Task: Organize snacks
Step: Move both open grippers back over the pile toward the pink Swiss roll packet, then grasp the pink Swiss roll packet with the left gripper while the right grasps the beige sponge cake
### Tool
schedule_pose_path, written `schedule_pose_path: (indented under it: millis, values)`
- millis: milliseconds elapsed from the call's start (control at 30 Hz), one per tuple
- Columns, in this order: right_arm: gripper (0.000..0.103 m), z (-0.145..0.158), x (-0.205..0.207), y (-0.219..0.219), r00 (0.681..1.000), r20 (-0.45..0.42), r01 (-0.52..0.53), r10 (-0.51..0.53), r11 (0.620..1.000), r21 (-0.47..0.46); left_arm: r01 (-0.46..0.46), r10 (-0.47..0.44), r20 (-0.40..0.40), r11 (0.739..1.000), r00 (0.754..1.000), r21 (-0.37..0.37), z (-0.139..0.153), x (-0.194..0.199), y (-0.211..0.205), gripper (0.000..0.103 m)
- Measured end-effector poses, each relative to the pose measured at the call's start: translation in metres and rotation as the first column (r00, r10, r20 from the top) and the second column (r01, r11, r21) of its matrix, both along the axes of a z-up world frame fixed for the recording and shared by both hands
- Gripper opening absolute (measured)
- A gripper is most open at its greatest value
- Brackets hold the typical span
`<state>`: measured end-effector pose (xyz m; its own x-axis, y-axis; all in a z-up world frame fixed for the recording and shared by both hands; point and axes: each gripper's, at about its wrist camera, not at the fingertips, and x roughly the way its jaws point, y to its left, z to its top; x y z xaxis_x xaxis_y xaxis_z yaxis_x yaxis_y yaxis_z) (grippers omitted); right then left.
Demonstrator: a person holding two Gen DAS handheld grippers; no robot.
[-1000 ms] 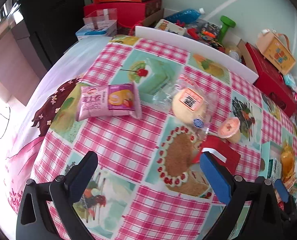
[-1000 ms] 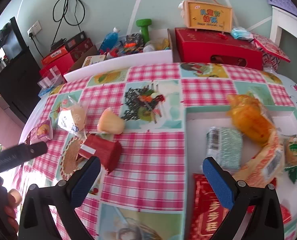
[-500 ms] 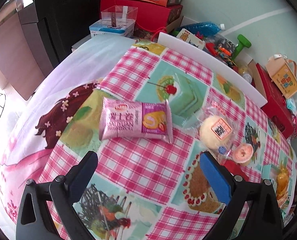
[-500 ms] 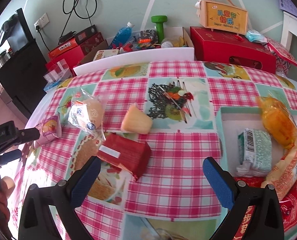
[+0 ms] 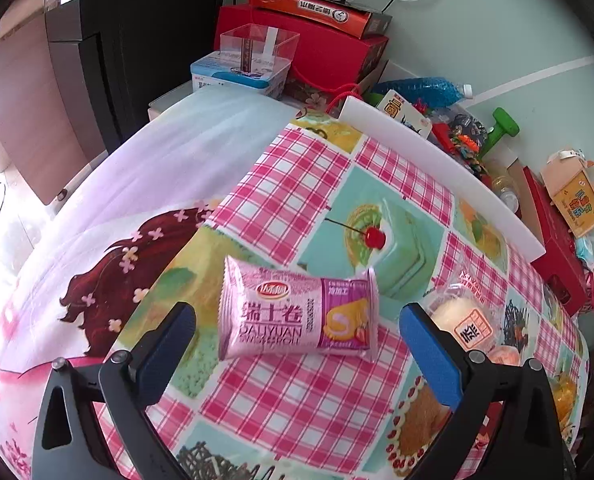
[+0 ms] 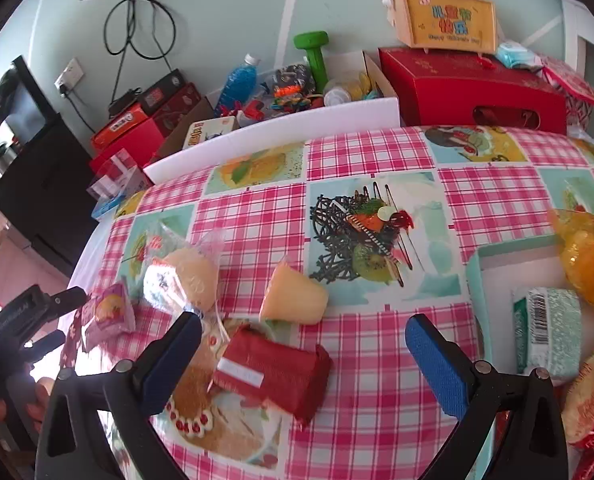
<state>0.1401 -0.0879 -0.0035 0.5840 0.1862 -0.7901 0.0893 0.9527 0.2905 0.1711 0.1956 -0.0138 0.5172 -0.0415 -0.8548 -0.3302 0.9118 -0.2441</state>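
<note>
The left gripper (image 5: 295, 336) fills the bottom of its own view, jaws spread wide and holding nothing. The right gripper (image 6: 301, 340) sits likewise, wide apart and empty. A hand (image 6: 1, 408) grips the left tool at the lower left edge of the right view.

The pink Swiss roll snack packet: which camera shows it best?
The left wrist view: the pink Swiss roll snack packet lies centred and large, label readable. The right wrist view shows it small, at the far left edge.

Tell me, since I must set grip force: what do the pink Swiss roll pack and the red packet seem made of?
Pink Swiss roll pack: glossy printed plastic film, likely; crimped end seals and sheen show. Red packet: looks like matte wrap, paper or foil, with fine ribbing and a white label; which one is unclear.
</note>
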Motion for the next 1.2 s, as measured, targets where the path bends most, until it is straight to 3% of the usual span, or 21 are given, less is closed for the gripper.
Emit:
schedule_pose_path:
  millis: [267, 333, 467, 633, 700, 733, 967, 1200]
  values:
    - [0.092, -0.011, 0.028, 0.002, 0.999, -0.048, 0.022, -0.022, 1.000, 0.006, 0.041, -0.041, -0.042, 0.999, 0.998, 0.013, -0.023, 0.016, -0.015, 0.101]
    - [0.082, -0.014, 0.032, 0.005, 0.998, -0.059, 0.017, -0.017, 1.000, -0.011, 0.043, -0.041, -0.050, 0.998, 0.998, 0.038, -0.026, 0.018, -0.016, 0.101]
    - [0.075, -0.020, 0.039, 0.009, 0.997, -0.081, 0.011, -0.012, 1.000, -0.010, 0.063, -0.060, -0.054, 0.996, 0.997, 0.060, -0.030, 0.022, -0.023, 0.101]
    - [0.048, -0.029, 0.042, 0.012, 0.994, -0.111, 0.013, -0.012, 1.000, 0.006, 0.080, -0.073, -0.078, 0.992, 0.994, 0.095, -0.039, 0.027, -0.030, 0.101]
    - [0.043, -0.031, 0.042, 0.012, 0.993, -0.115, 0.014, -0.013, 1.000, 0.009, 0.083, -0.074, -0.082, 0.991, 0.994, 0.106, -0.039, 0.025, -0.030, 0.098]
    - [0.041, -0.032, 0.042, 0.012, 0.993, -0.115, 0.015, -0.013, 1.000, 0.015, 0.083, -0.074, -0.081, 0.990, 0.994, 0.110, -0.038, 0.025, -0.030, 0.091]
    - [0.040, -0.032, 0.038, 0.009, 0.994, -0.111, 0.019, -0.017, 1.000, 0.020, 0.106, -0.098, -0.075, 0.987, 0.992, 0.118, -0.030, 0.021, -0.036, 0.078]
    - [0.040, -0.029, 0.027, 0.002, 0.995, -0.098, 0.031, -0.027, 0.999, 0.031, 0.126, -0.118, -0.087, 0.988, 0.989, 0.086, -0.024, 0.017, -0.051, 0.073]
